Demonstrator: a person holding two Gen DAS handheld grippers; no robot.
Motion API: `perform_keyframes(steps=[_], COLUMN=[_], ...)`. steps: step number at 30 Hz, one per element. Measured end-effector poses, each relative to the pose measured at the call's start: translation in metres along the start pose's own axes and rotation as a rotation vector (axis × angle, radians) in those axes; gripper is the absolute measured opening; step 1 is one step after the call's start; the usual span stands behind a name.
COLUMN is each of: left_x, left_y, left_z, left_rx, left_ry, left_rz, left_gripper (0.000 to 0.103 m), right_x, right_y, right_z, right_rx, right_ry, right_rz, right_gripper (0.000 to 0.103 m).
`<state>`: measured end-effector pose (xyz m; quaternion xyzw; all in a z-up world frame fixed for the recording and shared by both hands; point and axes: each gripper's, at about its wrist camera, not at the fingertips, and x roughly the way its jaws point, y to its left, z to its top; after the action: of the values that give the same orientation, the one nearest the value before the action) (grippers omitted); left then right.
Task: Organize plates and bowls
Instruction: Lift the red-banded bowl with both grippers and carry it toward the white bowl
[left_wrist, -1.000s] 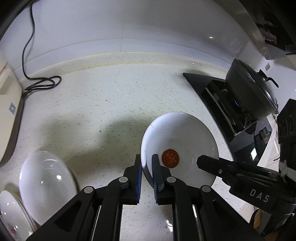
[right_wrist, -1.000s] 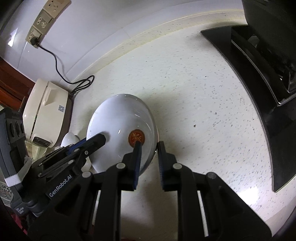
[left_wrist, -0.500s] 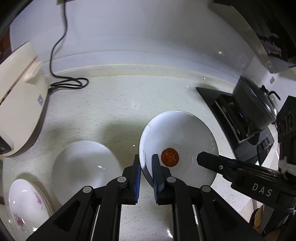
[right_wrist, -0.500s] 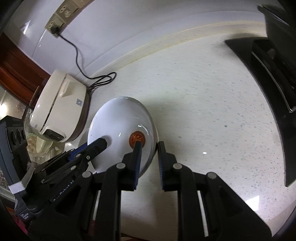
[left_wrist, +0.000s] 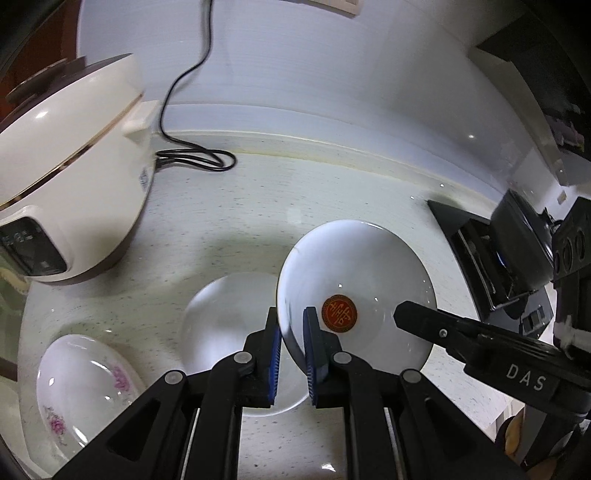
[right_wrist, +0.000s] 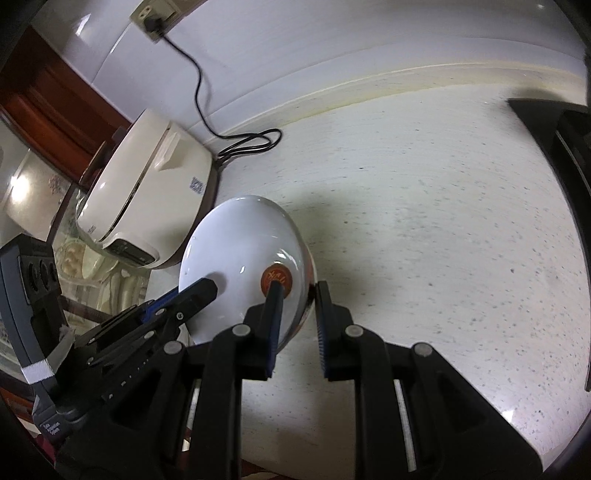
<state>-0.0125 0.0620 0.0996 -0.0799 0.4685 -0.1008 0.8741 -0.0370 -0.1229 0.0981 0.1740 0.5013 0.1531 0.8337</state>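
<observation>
A white bowl with a red round seal (left_wrist: 369, 280) (right_wrist: 240, 254) hangs above the counter, held by both grippers. My left gripper (left_wrist: 291, 332) is shut on its left rim. My right gripper (right_wrist: 295, 306) is shut on the opposite rim, and its black finger shows in the left wrist view over the bowl's right side. Below and to the left of the held bowl a plain white plate (left_wrist: 225, 314) lies on the counter. Further left lies a white dish with pink flowers (left_wrist: 81, 384).
A cream rice cooker (left_wrist: 74, 177) (right_wrist: 147, 199) stands at the left with its black cord (left_wrist: 192, 158) coiled behind it. A black stove with a dark pot (left_wrist: 517, 240) sits at the right. The speckled counter (right_wrist: 443, 221) stretches between them.
Both grippers carried the bowl to the left: the rice cooker came into view, the white plate now sits just beside the bowl, and the stove slid off to the right.
</observation>
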Motion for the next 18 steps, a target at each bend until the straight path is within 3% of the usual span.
perform_keyframes(steps=[18], left_x=[0.004], left_y=[0.062], left_z=[-0.014], left_rx=[-0.140], left_ry=[0.052], left_rz=[0.045], left_gripper=[0.012], right_x=[0.046], right_y=[0.038], right_z=[0.007], right_rx=[-0.092], right_ry=[0.145], right_rz=[0.032], right_gripper=[0.021])
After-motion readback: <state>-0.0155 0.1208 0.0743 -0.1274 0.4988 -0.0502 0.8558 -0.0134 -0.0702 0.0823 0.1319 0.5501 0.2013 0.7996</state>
